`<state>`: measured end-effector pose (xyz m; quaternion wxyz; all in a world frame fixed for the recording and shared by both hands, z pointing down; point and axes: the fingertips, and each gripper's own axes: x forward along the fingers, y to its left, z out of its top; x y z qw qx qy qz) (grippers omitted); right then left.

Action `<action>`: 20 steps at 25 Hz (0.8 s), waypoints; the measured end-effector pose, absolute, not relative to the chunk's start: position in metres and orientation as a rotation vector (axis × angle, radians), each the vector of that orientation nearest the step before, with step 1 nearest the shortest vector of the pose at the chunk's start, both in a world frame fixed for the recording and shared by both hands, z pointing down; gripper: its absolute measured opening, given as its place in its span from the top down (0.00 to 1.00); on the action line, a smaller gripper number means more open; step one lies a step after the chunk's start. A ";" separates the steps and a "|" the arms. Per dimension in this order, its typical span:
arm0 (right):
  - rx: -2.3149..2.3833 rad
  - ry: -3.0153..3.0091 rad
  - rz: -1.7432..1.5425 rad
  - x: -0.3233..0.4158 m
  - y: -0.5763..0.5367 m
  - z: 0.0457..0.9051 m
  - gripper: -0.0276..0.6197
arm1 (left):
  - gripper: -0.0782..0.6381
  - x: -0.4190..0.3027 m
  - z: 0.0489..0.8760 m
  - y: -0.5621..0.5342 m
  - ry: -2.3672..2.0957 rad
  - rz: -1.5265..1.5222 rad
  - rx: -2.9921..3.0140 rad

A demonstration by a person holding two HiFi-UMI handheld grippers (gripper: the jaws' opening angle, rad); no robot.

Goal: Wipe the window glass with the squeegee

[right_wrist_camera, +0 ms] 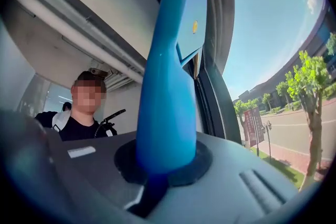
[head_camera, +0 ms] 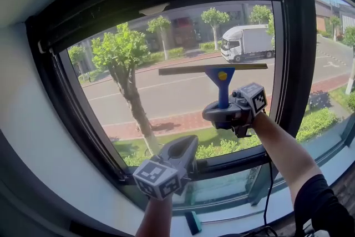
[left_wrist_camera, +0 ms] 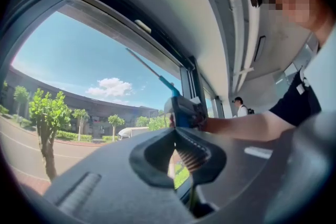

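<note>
Against the window glass (head_camera: 166, 91), your right claw (head_camera: 223, 110) grips the squeegee (head_camera: 220, 76), hiding its handle end; your left claw (head_camera: 189, 142) is clenched on nothing.

I face the window glass (head_camera: 166, 102) in a dark frame (head_camera: 292, 58), set in a white wall (head_camera: 33, 136); bright daylight pours in; outside I see a road (head_camera: 177, 91), a leafy tree (head_camera: 119, 53), a white truck (head_camera: 247, 41) and blue sky (left_wrist_camera: 79, 55).

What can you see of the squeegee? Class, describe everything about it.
The squeegee has a blue, plastic-looking handle widening into a triangular head with a round yellow mark, topped by a long, thin, dark blade bar. It stands upright, bar level, apparently against the window glass, right of middle. The right gripper is shut on the handle's lower end.
</note>
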<state>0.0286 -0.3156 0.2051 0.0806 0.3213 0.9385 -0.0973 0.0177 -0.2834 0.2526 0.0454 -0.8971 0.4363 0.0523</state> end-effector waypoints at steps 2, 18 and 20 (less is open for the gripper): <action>0.964 2.827 -0.247 0.022 -0.315 0.177 0.95 | 0.89 0.018 0.251 -0.281 1.290 0.165 -2.744; 0.887 2.946 -0.149 -0.011 -0.354 0.059 0.95 | 0.89 -0.018 0.216 -0.269 1.286 0.188 -2.659; 0.891 2.960 -0.157 -0.015 -0.357 0.055 0.95 | 0.89 -0.022 0.215 -0.269 1.299 0.190 -2.645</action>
